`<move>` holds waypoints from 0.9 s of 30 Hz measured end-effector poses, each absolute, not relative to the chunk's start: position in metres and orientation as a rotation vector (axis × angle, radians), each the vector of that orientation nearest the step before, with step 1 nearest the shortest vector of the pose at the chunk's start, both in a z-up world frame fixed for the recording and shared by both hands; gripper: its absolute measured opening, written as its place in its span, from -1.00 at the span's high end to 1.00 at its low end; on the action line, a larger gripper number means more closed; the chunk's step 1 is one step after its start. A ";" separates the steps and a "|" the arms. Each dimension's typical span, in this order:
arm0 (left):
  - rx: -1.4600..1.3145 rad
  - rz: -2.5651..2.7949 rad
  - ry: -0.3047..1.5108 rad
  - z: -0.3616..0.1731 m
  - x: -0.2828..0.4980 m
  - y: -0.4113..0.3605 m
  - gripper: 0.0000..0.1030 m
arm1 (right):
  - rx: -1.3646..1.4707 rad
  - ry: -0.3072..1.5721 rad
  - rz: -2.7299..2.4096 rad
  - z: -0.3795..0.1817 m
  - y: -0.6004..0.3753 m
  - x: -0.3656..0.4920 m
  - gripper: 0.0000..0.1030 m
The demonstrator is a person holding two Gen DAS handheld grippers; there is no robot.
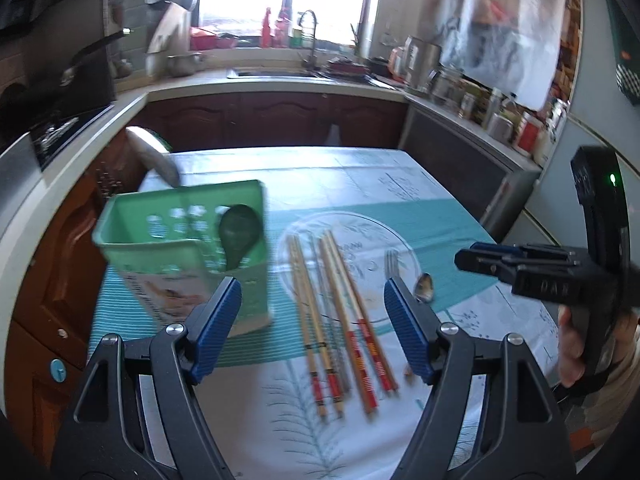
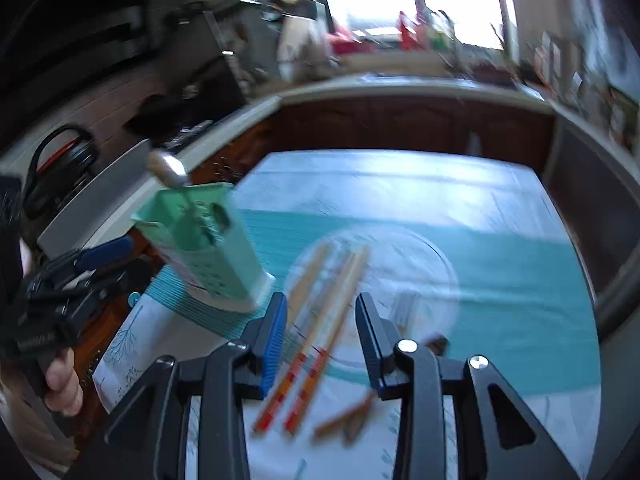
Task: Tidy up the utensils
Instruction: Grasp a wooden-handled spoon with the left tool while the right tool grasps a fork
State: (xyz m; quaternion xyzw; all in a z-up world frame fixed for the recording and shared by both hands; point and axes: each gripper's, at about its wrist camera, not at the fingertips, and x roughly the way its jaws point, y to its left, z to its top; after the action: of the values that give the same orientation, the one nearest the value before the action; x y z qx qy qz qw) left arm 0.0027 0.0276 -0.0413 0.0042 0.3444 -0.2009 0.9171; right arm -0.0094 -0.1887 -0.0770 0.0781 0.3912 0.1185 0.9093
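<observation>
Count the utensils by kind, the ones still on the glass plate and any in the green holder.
Chopsticks, on the glass plate: 6
Fork, on the plate: 1
Small metal spoon, on the plate: 1
Large spoon, in the green holder: 1
Total: 9

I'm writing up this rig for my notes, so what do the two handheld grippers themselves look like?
Both match: the left gripper and right gripper have black angular linkage arms joined by round silver pivot bolts, ending in blue ribbed finger pads. Seen from the left wrist, the right gripper's black body carries a lit green indicator light and raised lettering too blurred to read. Bare fingers grip the handles; no sleeves or cables visible.
</observation>
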 end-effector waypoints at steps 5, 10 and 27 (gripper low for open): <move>0.048 -0.478 0.775 -0.057 0.011 -0.013 -0.39 | 0.225 0.866 0.157 -0.082 -0.225 -0.009 0.31; 0.125 -0.539 0.832 -0.079 0.020 -0.065 -0.39 | 0.289 0.891 0.110 -0.092 -0.249 -0.009 0.31; 0.389 -0.677 1.038 -0.148 0.054 -0.177 0.54 | 0.525 1.013 0.088 -0.171 -0.303 -0.022 0.43</move>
State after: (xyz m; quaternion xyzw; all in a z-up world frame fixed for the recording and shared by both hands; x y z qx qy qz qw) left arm 0.0543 -0.1773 -0.1482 0.1812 0.4832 -0.3151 0.7965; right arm -0.0220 -0.3028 -0.1706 0.2484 0.4795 0.0418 0.8406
